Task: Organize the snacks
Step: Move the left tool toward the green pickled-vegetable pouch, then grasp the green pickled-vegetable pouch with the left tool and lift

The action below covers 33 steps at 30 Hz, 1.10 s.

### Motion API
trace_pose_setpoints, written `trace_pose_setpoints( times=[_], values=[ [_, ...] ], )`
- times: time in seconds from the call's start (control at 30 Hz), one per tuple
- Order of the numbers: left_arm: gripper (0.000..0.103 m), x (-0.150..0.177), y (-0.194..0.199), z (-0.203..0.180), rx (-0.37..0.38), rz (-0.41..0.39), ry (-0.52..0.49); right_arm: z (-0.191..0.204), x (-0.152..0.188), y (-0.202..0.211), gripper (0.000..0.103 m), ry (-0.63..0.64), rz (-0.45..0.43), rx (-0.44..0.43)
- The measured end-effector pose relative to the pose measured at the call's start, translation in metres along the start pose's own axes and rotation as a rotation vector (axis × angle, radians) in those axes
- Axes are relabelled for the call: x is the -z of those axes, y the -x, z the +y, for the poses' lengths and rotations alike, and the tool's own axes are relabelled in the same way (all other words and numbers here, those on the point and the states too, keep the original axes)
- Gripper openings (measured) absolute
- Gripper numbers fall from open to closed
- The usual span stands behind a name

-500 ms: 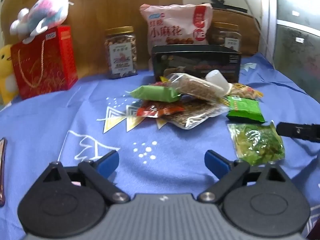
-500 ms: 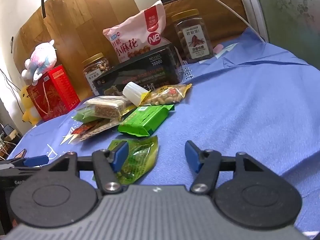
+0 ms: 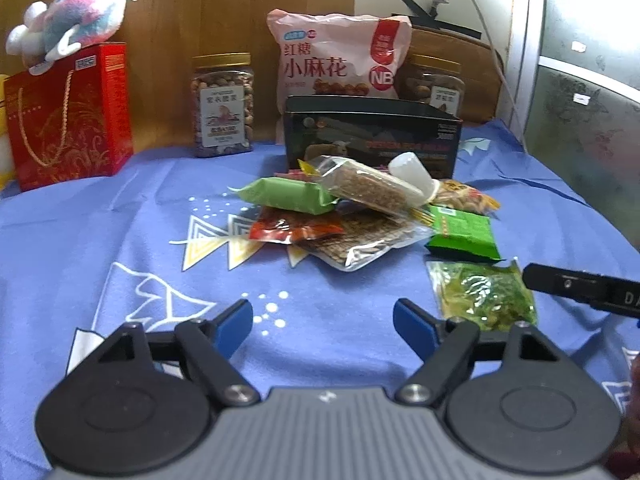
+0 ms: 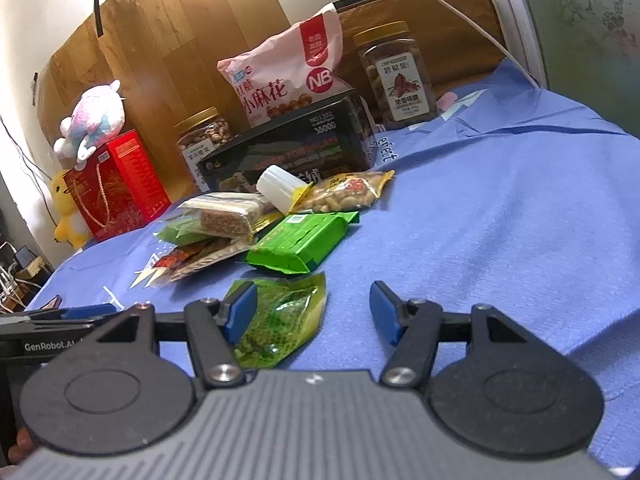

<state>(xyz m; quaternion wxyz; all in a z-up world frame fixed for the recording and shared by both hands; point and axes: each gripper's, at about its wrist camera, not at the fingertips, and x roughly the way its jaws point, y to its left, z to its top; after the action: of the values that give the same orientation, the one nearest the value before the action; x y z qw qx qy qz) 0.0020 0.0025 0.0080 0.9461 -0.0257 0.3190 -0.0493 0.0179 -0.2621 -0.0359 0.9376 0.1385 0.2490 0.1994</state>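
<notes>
A heap of snack packets lies on the blue cloth in front of a black box (image 3: 372, 136). It holds a light green packet (image 3: 288, 196), a clear-wrapped brown bar (image 3: 368, 190), a red packet (image 3: 296, 230), a white cup (image 3: 410, 170), a peanut bag (image 4: 344, 196) and a bright green packet (image 4: 300, 244). Nearest lies a clear pouch of green pickle (image 4: 280, 324). My left gripper (image 3: 323, 330) is open over bare cloth, short of the heap. My right gripper (image 4: 312, 310) is open, with the pickle pouch beside its left finger (image 4: 240, 308).
Along the wooden back wall stand a red gift box (image 3: 70, 120) with a plush toy (image 3: 72, 28) on top, two nut jars (image 3: 222, 106) (image 4: 394, 76) and a big pink bag (image 3: 338, 60). Blue cloth (image 4: 500, 216) stretches to the right of the heap.
Both views have shifted only slightly; the heap sits a little lower in the left wrist view. Neither gripper's jaws have visibly changed, and nothing was picked up.
</notes>
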Motion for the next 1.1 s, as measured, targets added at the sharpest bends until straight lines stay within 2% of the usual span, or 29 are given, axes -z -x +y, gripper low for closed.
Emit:
trace_pose_setpoints(
  times=[0.1,0.27,0.4,0.53,0.7,0.93,1.0,1.1],
  values=[
    [0.078,-0.002,0.001,0.002,0.047,0.000,0.020,-0.001,0.000,0.000,0.064,-0.003,0.002,-0.009],
    [0.069,-0.007,0.000,0.007,0.146,0.006,0.042,-0.005,-0.002,0.002,0.059,-0.014,0.000,-0.026],
    [0.062,-0.012,-0.006,0.012,0.246,0.046,0.079,-0.013,-0.003,0.009,0.057,-0.033,-0.012,-0.038],
    [0.061,-0.016,-0.005,0.006,0.326,0.061,0.060,-0.013,-0.003,0.010,0.057,-0.006,0.022,-0.112],
    [0.061,-0.018,-0.010,-0.003,0.403,0.128,0.049,-0.003,0.001,0.010,0.058,0.080,0.067,-0.179],
    [0.058,-0.025,-0.033,-0.019,0.435,0.208,0.048,-0.009,-0.003,0.006,0.058,0.134,0.071,-0.133],
    [0.057,-0.026,-0.045,-0.019,0.466,0.242,0.081,-0.011,-0.004,0.001,0.058,0.135,0.086,-0.139],
    [0.058,-0.027,-0.055,-0.021,0.529,0.254,0.127,-0.006,-0.001,-0.008,0.058,0.171,0.097,-0.146]
  ],
)
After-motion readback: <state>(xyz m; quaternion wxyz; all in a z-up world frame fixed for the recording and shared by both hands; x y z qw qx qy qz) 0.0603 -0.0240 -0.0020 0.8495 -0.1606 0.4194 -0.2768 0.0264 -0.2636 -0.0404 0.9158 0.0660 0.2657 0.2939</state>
